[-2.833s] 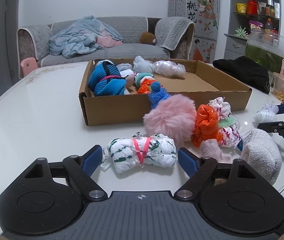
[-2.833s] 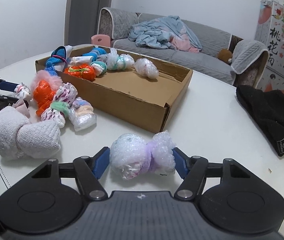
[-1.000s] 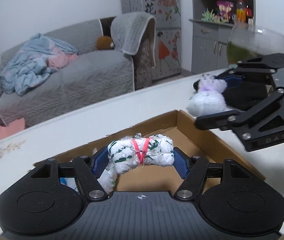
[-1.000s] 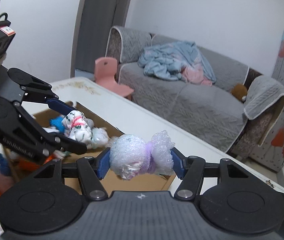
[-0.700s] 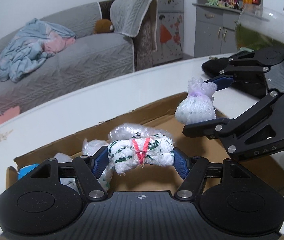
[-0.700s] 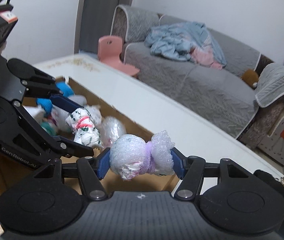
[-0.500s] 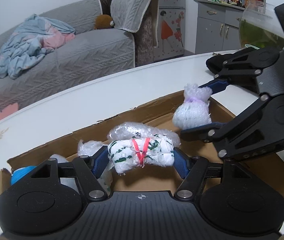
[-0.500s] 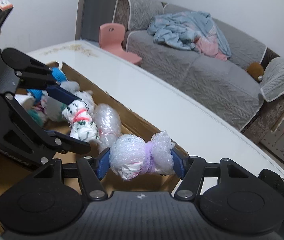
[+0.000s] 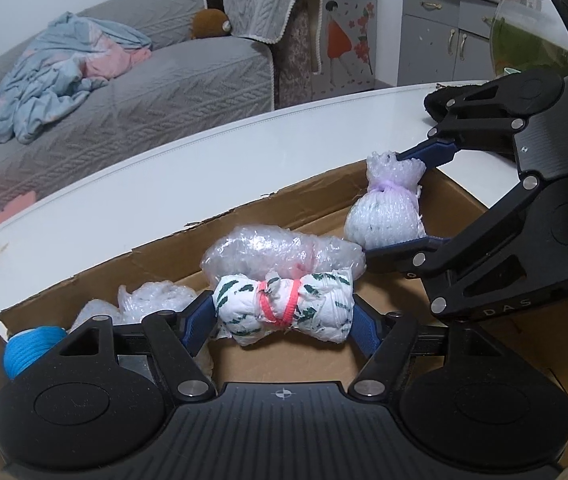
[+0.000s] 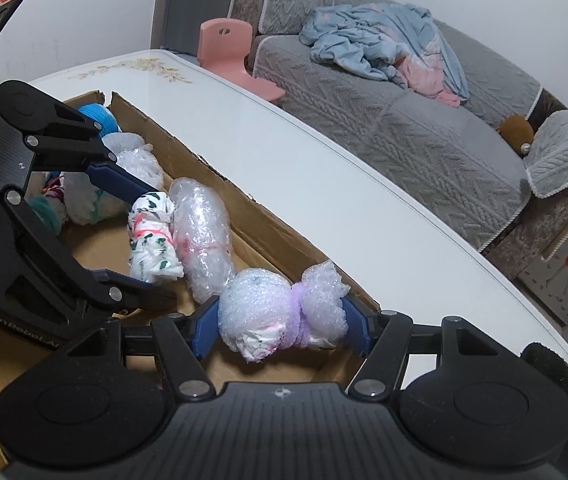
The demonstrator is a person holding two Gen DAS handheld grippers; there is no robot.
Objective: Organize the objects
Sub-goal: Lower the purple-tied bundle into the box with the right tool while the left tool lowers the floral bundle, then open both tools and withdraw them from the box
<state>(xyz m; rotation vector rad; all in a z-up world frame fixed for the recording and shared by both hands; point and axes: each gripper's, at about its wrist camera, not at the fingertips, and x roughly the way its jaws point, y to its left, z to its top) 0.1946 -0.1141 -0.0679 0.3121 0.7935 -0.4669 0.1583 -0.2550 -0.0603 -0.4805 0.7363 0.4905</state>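
Clamped between the blue pads of the left tool [image 9: 284,314], a white bundle with green leaf print and a pink band [image 9: 284,312], held over the cardboard box [image 9: 315,204] on the white bench [image 9: 164,184], just in front of a clear bubble-wrap roll [image 9: 280,250] lying against the box's far wall. Gripped end to end in the right tool [image 10: 282,322], a bubble-wrap bundle tied with a purple band [image 10: 280,312], poised above the box's near corner beside the same roll. Elsewhere in the box: a blue yarn ball [image 10: 98,116] and more wrapped bundles [image 10: 136,160]; behind, a grey sofa [image 10: 403,120] with a crumpled blue blanket [image 10: 379,44].
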